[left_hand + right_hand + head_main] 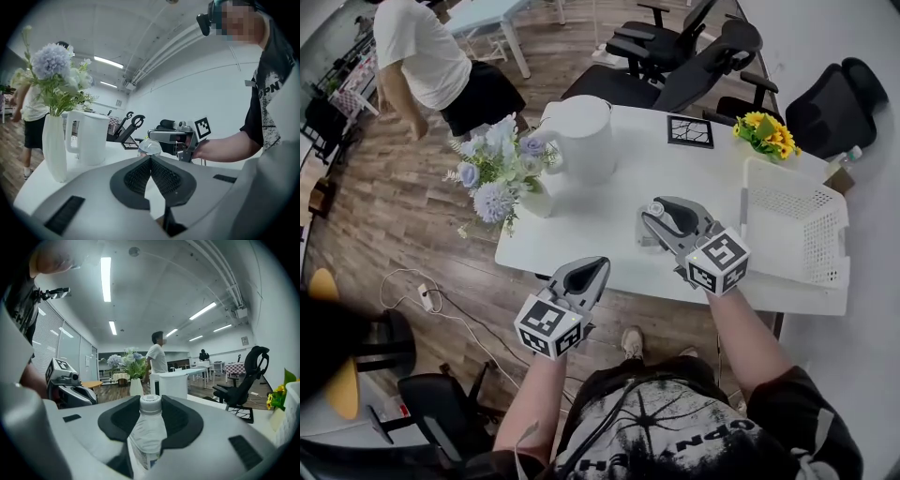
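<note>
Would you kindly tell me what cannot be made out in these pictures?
Bottle: base and most of its label hidden behind the right hand-held gripper in the right gripper view; nearly all covered by it in the head view.
Black square card: pattern too small, head view.

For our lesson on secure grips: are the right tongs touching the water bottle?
Touching. The right gripper view shows the right tongs closed on the water bottle, with the dark pads pressing against both its sides.

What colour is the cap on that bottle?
White: the cap of the bottle shows best in the right gripper view.
</note>
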The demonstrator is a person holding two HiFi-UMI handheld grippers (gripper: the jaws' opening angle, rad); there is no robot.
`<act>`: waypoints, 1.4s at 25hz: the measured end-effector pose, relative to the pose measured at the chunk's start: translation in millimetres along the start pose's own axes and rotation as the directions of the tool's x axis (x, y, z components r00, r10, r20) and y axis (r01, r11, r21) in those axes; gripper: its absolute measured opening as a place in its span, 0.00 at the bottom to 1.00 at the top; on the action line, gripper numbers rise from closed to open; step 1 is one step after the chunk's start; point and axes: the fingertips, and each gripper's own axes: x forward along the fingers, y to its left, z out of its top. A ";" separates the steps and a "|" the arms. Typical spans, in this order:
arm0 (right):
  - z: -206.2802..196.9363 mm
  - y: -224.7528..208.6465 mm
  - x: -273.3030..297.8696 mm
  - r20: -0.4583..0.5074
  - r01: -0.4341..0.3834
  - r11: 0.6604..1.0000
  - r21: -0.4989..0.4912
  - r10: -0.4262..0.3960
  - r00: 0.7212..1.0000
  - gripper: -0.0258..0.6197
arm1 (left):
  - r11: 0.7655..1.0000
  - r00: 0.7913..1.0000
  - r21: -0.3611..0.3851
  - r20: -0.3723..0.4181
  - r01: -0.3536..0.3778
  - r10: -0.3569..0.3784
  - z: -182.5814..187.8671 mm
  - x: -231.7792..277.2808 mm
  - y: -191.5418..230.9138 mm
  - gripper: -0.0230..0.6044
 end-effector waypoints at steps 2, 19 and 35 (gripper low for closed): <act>-6.7 -0.5 3.5 -0.014 0.000 1.000 0.003 0.000 1.000 0.28 | 1.000 1.000 -0.009 -0.005 0.001 -0.001 -3.1 1.5 1.4 0.05; -34.8 10.2 -0.5 -0.025 -0.004 1.000 -0.014 0.004 1.000 0.28 | 0.999 1.000 -0.034 -0.015 0.004 -0.005 -13.7 2.3 4.5 0.05; -29.9 11.8 -6.2 -0.055 0.009 1.000 0.000 -0.009 0.998 0.35 | 1.000 1.000 -0.007 0.005 0.020 -0.020 -2.1 4.5 -3.8 0.05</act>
